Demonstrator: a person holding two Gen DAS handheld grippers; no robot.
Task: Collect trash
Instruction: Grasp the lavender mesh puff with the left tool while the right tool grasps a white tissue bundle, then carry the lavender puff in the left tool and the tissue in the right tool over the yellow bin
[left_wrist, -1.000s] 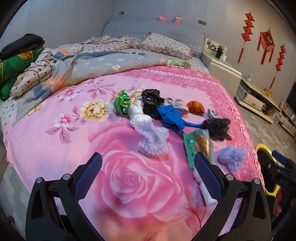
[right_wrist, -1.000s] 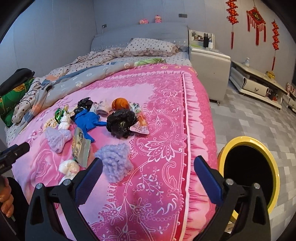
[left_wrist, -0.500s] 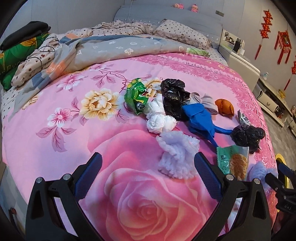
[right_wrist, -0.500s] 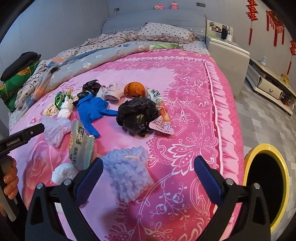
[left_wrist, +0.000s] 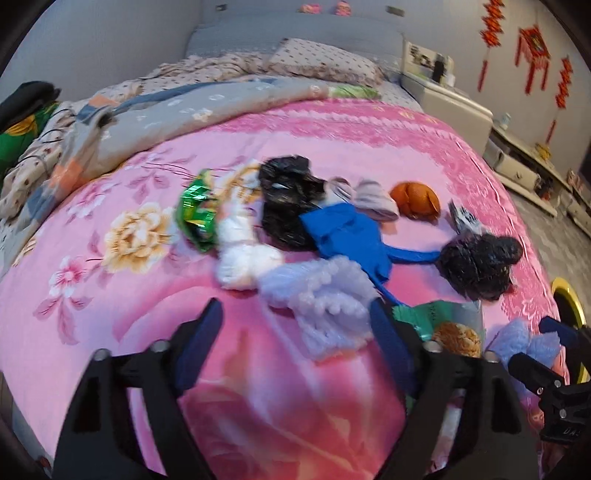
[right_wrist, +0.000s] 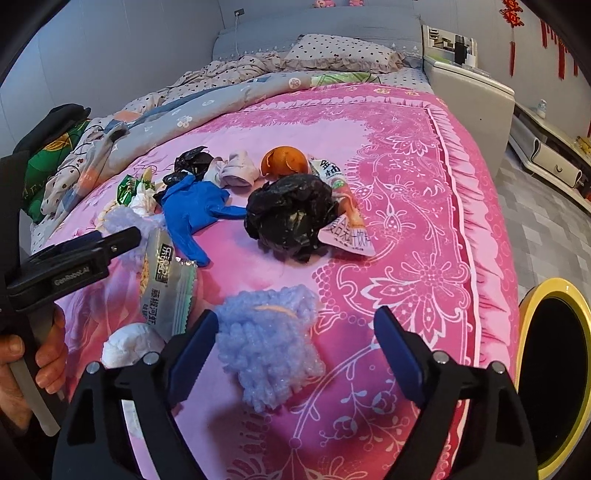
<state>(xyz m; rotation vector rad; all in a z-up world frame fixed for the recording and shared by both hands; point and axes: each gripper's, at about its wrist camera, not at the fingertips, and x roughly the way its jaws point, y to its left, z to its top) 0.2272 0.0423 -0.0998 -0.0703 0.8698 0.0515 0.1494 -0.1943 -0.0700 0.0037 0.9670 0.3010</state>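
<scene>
In the left wrist view, a bed under a pink floral blanket is filling the frame, with a grey quilt and a pillow lying behind. The left gripper is pointing down at a pale lilac foam net, which is lying just ahead and slightly right of centre, its long axis running away from the camera. The jaws are standing open and have just been closing; the net's near end is sitting between the fingertips, not yet pressed. Just beyond, a white tissue wad, a green wrapper, a blue glove, two black bags and an orange peel are crowding together. A snack packet is lying just beside the right finger and could get caught.

In the right wrist view, the same bed is sloping toward a tiled floor, where a yellow-rimmed bin is standing open at the right. The right gripper is hovering over a second lilac foam net, lying left of centre near the left finger. Its jaws, open too, have just been narrowing without touching it. This net appears free of clutter.
</scene>
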